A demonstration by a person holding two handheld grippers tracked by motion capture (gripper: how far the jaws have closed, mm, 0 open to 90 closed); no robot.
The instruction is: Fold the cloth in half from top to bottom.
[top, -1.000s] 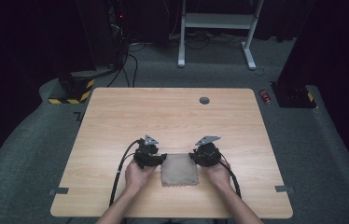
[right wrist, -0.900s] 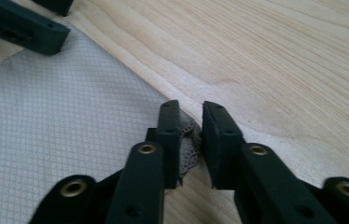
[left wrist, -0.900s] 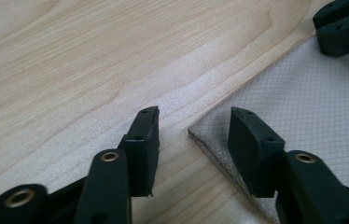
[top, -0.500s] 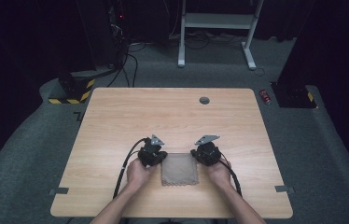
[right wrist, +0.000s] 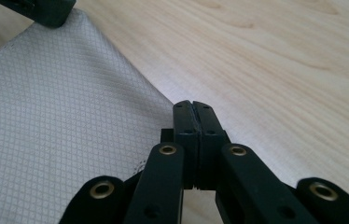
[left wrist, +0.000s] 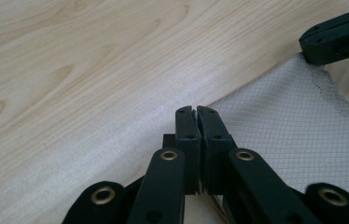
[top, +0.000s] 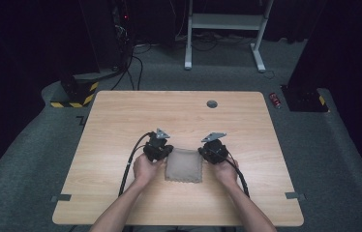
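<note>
A small grey cloth (top: 184, 166) with a fine grid weave lies on the wooden table (top: 121, 121), near the person's edge. My left gripper (top: 167, 153) is at the cloth's far left corner and my right gripper (top: 202, 152) is at its far right corner. In the left gripper view the jaws (left wrist: 196, 112) are pressed together on the edge of the cloth (left wrist: 294, 135), and the right gripper (left wrist: 305, 51) pinches the opposite corner. In the right gripper view the jaws (right wrist: 193, 106) are shut on the cloth (right wrist: 56, 116), with the left gripper (right wrist: 53, 16) at the top left.
A dark round grommet (top: 212, 104) sits in the table near its far edge. On the floor behind are a red object (top: 276, 100), a yellow-and-black striped block (top: 75, 94), cables and a white desk frame (top: 222, 21).
Both grippers have closed on the cloth's far corners. The left gripper has moved slightly away from the person, and the cloth's far edge has moved with it.
</note>
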